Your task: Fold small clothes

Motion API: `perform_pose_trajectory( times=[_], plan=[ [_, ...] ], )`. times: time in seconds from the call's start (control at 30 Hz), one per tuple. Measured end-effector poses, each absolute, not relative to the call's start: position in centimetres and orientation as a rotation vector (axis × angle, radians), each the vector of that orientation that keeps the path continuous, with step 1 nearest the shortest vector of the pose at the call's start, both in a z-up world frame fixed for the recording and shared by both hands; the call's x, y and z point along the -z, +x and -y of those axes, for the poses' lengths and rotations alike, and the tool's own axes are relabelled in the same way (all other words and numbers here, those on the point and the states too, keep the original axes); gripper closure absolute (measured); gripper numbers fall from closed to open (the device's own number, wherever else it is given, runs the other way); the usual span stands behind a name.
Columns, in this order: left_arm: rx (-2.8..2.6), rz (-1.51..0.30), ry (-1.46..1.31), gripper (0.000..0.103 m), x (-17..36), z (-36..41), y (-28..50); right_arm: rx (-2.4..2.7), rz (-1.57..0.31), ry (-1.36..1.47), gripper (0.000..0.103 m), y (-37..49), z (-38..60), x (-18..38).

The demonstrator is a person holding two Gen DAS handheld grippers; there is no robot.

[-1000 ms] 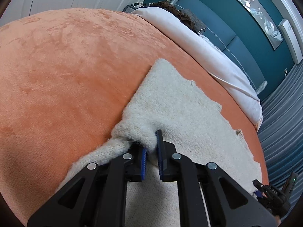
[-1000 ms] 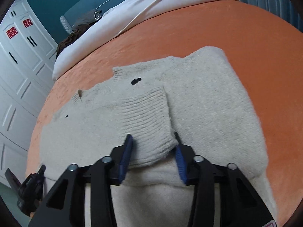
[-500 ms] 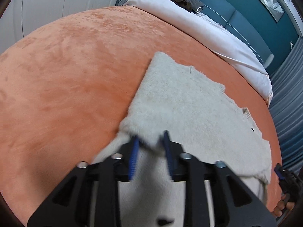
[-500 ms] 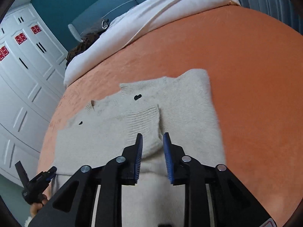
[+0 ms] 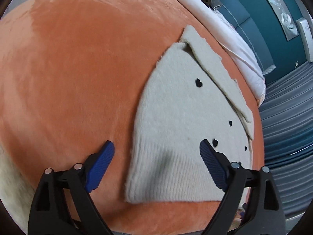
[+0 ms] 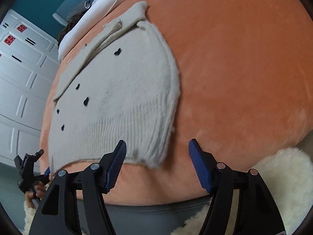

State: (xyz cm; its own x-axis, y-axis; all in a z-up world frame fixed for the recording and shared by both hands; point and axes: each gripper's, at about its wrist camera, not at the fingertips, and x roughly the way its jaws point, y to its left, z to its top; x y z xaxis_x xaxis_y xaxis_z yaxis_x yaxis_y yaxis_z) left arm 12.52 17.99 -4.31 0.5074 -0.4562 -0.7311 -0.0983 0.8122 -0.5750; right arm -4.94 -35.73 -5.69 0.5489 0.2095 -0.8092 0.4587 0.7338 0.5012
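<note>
Both grippers [image 5: 156, 164] [image 6: 156, 162] gape empty; sweater [image 5: 183, 129] — apparently folded.

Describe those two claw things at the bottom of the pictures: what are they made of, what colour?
Both look alike. The left claw and right claw each have angular matte black arms with triangular cut-outs and round silver bolt heads. Each finger ends in a blue ribbed pad. No cables or sleeves show.
</note>
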Motion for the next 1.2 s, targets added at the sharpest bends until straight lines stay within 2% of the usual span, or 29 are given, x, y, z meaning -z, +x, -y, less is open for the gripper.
perform_pose_trajectory(
  times=[0.1, 0.23, 0.27, 0.33, 0.37, 0.4, 0.47, 0.67, 0.9, 1.03, 1.13, 1.2],
  plan=[
    [0.227, -1.020, -0.544, 0.011, 4.2, -16.8, 11.9, 0.157, -0.963, 0.741, 0.027, -4.3, 34.1, 5.5],
    [0.235, -1.024, -0.498, 0.010, 4.3, -15.4, 11.8, 0.131, -0.934, 0.771, 0.029, -2.3, 33.3, 5.4],
    [0.228, -1.032, -0.483, 0.013, 4.3, -15.2, 12.1, 0.142, -0.931, 0.769, 0.034, -2.0, 33.3, 5.5],
    [0.223, -1.046, -0.435, 0.040, 4.1, -14.6, 12.7, 0.153, -0.935, 0.783, 0.056, -1.4, 33.4, 5.4],
    [0.224, -1.064, -0.409, 0.073, 4.0, -14.4, 13.0, 0.162, -0.953, 0.783, 0.077, -1.2, 33.5, 5.4],
    [0.227, -1.093, -0.411, 0.093, 4.1, -14.4, 13.4, 0.157, -0.967, 0.795, 0.091, -0.9, 33.6, 5.3],
    [0.235, -1.119, -0.467, 0.094, 3.8, -15.2, 13.6, 0.145, -0.940, 0.824, 0.095, -1.0, 34.1, 4.5],
    [0.283, -1.095, -0.430, 0.096, 0.2, -16.3, 11.2, 0.108, -0.889, 0.689, 0.098, -3.4, 34.2, -0.6],
    [0.383, -1.175, -0.229, 0.097, -1.8, -17.1, 4.0, 0.043, -1.066, 0.429, 0.098, -9.4, 33.5, -2.6],
    [0.443, -1.294, -0.142, 0.097, -1.1, -18.2, -2.4, -0.065, -1.254, 0.267, 0.098, -14.6, 31.0, -1.9],
    [0.454, -1.340, -0.112, 0.097, -1.7, -19.5, -6.6, -0.163, -1.344, 0.233, 0.098, -18.9, 29.3, -2.4],
    [0.441, -1.341, -0.166, 0.097, -2.9, -20.7, -8.2, -0.211, -1.338, 0.280, 0.098, -20.7, 29.1, -3.7]
  ],
)
